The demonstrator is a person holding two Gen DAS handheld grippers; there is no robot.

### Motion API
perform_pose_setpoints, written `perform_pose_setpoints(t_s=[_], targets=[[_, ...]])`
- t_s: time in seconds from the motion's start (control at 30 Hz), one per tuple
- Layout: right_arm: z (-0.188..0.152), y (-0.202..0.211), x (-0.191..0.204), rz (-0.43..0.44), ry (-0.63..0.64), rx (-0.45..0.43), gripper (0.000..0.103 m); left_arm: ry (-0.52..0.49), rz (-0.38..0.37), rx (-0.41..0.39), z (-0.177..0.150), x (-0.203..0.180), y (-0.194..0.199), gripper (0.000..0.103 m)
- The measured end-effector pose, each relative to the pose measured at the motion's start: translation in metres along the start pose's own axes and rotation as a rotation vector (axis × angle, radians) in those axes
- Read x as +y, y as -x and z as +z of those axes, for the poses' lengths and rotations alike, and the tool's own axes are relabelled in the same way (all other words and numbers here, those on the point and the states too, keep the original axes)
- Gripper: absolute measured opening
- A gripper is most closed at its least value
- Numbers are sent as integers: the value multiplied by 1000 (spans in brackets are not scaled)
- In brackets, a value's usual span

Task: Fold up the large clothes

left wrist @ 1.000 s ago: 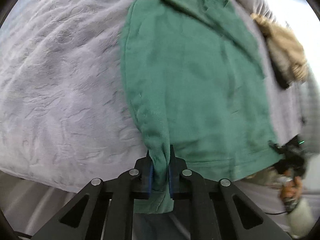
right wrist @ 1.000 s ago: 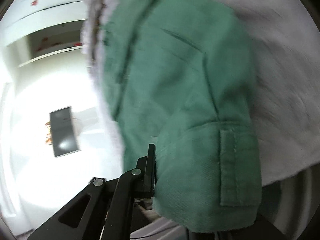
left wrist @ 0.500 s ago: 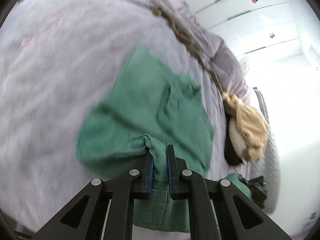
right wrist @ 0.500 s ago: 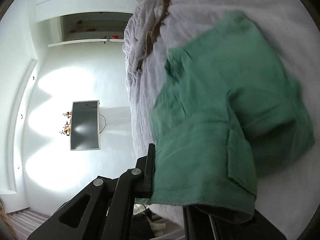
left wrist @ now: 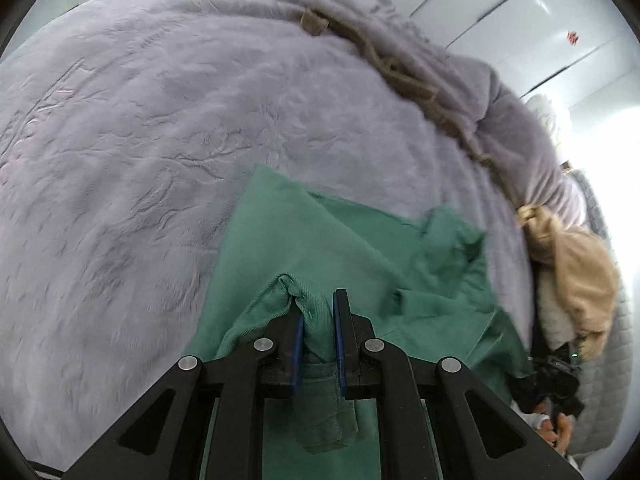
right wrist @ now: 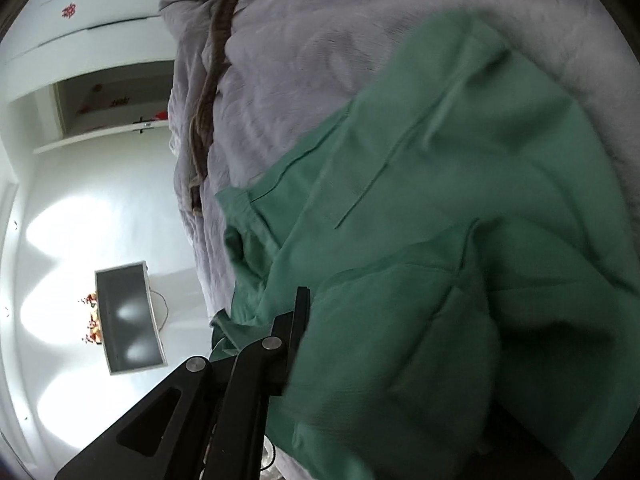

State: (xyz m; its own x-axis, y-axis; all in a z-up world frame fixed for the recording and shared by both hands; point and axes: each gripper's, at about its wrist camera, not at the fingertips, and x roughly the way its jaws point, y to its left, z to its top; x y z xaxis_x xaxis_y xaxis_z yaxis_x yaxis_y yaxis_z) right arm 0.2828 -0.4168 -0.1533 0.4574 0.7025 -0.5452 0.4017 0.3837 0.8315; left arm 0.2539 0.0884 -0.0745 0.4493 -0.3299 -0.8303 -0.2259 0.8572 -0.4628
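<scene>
A green garment (left wrist: 320, 240) lies doubled over on the lilac bed cover (left wrist: 160, 140). My left gripper (left wrist: 318, 320) is shut on a bunched fold of its near edge, and a strip of cloth hangs down between the blue pads. In the right wrist view the same green garment (right wrist: 440, 200) drapes over my right gripper (right wrist: 320, 316). Only the left finger (right wrist: 302, 312) shows there. The other finger is hidden under cloth. Its jaws are opening, with the cloth still between them.
A tan garment (left wrist: 576, 272) is heaped at the bed's right edge, and a brown strip (left wrist: 400, 68) runs along the cover's far fold. White wardrobe doors (left wrist: 520, 20) stand beyond. A dark screen (right wrist: 128, 320) hangs on the wall. A person's hand (left wrist: 554, 432) shows at the lower right.
Both grippers swept across the bed carrying the garment's edge. The garment, stretched out long before, now lies folded over itself and looser around the right gripper.
</scene>
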Motion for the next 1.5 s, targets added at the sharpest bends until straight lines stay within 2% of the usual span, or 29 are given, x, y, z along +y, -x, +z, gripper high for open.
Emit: perform_pose_setpoints(t_s=[0.03, 0.1, 0.13, 0.17, 0.2, 0.23, 0.3, 0.37, 0.4, 0.53, 0.6, 0.67, 0.7, 0.73, 0.77, 0.8, 0.83, 0.93, 0.97, 1.07, 1.17, 1.2, 1.27, 1.37, 1.43, 1.5], targets=[[0, -1, -1, 3, 1, -10, 12, -14, 17, 7, 2, 2, -7, 14], [-3, 1, 4, -7, 33, -30, 21, -20, 13, 24, 3, 7, -14, 25], [-6, 5, 10, -18, 58, -42, 33, -16, -14, 25, 3, 10, -13, 34], [-9, 10, 17, -34, 83, -57, 51, -15, -26, 17, 2, 12, -9, 41], [-11, 18, 28, -56, 124, -85, 59, -14, -40, 4, 3, 13, -2, 55], [-11, 26, 38, -71, 163, -112, 68, -13, -37, -12, 3, 13, 5, 65], [-11, 48, 59, -134, 251, -183, 68, -18, 22, -75, 6, 12, 26, 79], [-10, 65, 74, -213, 324, -254, 68, -50, 33, -124, 11, 9, 45, 79], [-10, 71, 79, -280, 365, -280, 68, -67, 34, -137, 13, 7, 52, 79], [-6, 60, 78, -494, 463, -258, 68, -203, 108, -137, 10, -9, 49, 79], [-6, 57, 69, -549, 479, -246, 68, -265, 147, -114, 4, -18, 33, 79], [-1, 47, 60, -638, 501, -250, 68, -297, 149, -86, 0, -26, 14, 79], [3, 43, 55, -655, 499, -250, 67, -302, 149, -76, 1, -28, 5, 79], [6, 39, 51, -662, 489, -243, 56, -304, 157, -71, 3, -30, -4, 79], [10, 35, 46, -653, 480, -217, 16, -300, 172, -72, 5, -31, -13, 79], [10, 29, 46, -647, 479, -188, 5, -298, 180, -69, 8, -32, -22, 79], [8, 27, 50, -673, 496, -187, 5, -292, 195, -59, 12, -33, -31, 79], [-7, 34, 78, -709, 662, -269, 5, -298, 286, -66, 15, -34, -47, 79], [-3, 33, 79, -722, 692, -265, 5, -303, 299, -73, 14, -34, -49, 79], [14, 23, 59, -753, 676, -213, 6, -324, 321, -79, 10, -31, -54, 79], [16, 6, 40, -787, 705, -189, 9, -333, 330, -79, 8, -26, -59, 82], [13, 8, 40, -786, 700, -210, 12, -327, 330, -81, 8, -24, -59, 83], [11, 20, 42, -791, 642, -232, 28, -312, 335, -81, 9, -21, -56, 83], [-2, 45, 46, -756, 558, -258, 28, -299, 364, -90, 9, -15, -39, 83], [-25, 67, 53, -697, 543, -295, 28, -298, 369, -104, 3, -13, -19, 82], [-55, 79, 61, -621, 556, -277, 28, -319, 346, -111, -6, -13, 1, 82]])
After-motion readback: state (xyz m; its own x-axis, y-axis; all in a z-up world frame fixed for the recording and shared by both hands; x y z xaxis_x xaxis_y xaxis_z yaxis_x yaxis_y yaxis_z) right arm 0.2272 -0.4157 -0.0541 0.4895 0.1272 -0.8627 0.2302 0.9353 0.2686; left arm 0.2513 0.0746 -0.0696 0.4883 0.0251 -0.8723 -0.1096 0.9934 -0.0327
